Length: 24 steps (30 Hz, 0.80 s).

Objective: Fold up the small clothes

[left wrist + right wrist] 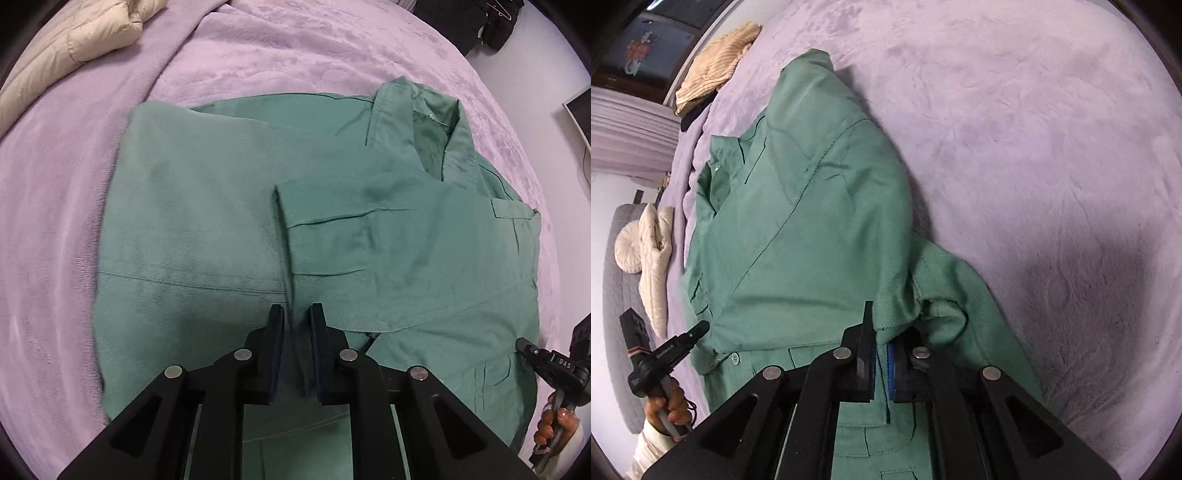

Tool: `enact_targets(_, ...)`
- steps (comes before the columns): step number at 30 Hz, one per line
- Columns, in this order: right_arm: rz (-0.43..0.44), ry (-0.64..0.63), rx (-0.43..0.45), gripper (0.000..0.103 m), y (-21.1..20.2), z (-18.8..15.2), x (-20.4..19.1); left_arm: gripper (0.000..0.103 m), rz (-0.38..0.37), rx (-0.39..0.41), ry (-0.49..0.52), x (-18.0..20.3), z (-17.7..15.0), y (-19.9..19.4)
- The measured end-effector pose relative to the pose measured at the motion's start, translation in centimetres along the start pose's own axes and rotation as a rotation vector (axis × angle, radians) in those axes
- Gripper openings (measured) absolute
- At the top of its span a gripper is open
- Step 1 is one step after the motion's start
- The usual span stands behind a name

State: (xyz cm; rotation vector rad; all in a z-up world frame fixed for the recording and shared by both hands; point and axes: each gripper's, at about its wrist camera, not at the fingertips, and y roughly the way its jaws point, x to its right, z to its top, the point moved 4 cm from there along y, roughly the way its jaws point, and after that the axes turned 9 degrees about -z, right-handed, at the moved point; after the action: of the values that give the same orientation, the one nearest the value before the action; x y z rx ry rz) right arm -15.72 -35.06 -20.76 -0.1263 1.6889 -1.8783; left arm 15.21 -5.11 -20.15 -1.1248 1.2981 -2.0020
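A green collared shirt [221, 206] lies spread on a lilac plush bed cover [258, 55], collar at the far right, with one sleeve folded across its front. My left gripper [297, 317] is shut on the edge of that folded sleeve, a ridge of cloth pinched between its pads. In the right wrist view the same shirt [812, 221] lies lengthwise with a sleeve doubled over. My right gripper [884, 332] is shut on a bunched green fold near the cuff. Each gripper shows in the other's view: the right gripper [524, 345] and the left gripper [701, 326], both at the shirt's border.
A beige puffy jacket [74, 37] lies at the bed's far left and dark clothes [495, 26] at the far right. A cream ribbed garment [716, 70], a quilted cream piece [655, 251] and a round cushion [628, 251] sit along the bed's edge. Bare lilac cover [1034, 147] stretches to the right.
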Motion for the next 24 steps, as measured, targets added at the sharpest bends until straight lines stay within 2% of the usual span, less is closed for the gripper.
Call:
enact_targets(1, 0.003, 0.001, -0.004, 0.009, -0.3, 0.0, 0.1, 0.015, 0.028, 0.001, 0.004, -0.3, 0.0, -0.5)
enact_targets(3, 0.008, -0.017, -0.032, 0.011, -1.0, -0.1, -0.2, 0.015, 0.050, 0.010, 0.007, -1.3, -0.1, -1.8)
enact_targets(6, 0.121, -0.032, 0.015, 0.013, -4.1, 0.2, -1.0, 0.015, 0.044, 0.031, 0.012, -1.9, 0.2, -3.6)
enact_targets(8, 0.117, -0.072, 0.072, 0.015, -5.5, 2.0, -2.2, 0.015, 0.055, 0.048, 0.023, -1.4, 0.7, -3.9)
enact_targets(10, 0.093, -0.098, 0.098, 0.029, -5.4, 4.3, -3.1, 0.015, 0.057, 0.070, 0.027, -0.6, 1.4, -3.9)
enact_targets(13, 0.020, -0.144, 0.129, 0.034, -4.1, 8.1, -4.0, 0.015, 0.044, 0.094, 0.034, 1.5, 2.6, -3.6)
enact_targets(14, 0.021, -0.141, 0.123, 0.035, -3.8, 9.2, -4.2, 0.015, 0.035, 0.095, 0.044, 1.8, 2.8, -3.7)
enact_targets(16, 0.136, -0.129, 0.081, 0.035, -3.9, 10.4, -4.8, 0.015, 0.032, 0.099, 0.071, 3.0, 3.2, -3.3)
enact_targets(17, 0.163, -0.134, 0.088, 0.035, -4.3, 10.6, -5.2, 0.015, 0.032, 0.095, 0.087, 3.3, 3.3, -3.1)
enact_targets(20, 0.022, -0.205, 0.140, 0.035, -4.3, 11.9, -5.9, 0.015, 0.044, 0.066, 0.102, 4.2, 3.7, -1.3)
enact_targets(22, -0.005, -0.186, 0.131, 0.035, -3.2, 13.1, -5.5, 0.015, 0.049, 0.050, 0.109, 4.6, 3.6, -0.2)
enact_targets(24, -0.044, -0.184, 0.106, 0.035, -1.2, 14.2, -4.7, 0.015, 0.090, 0.032, 0.128, 4.6, 3.0, 1.2)
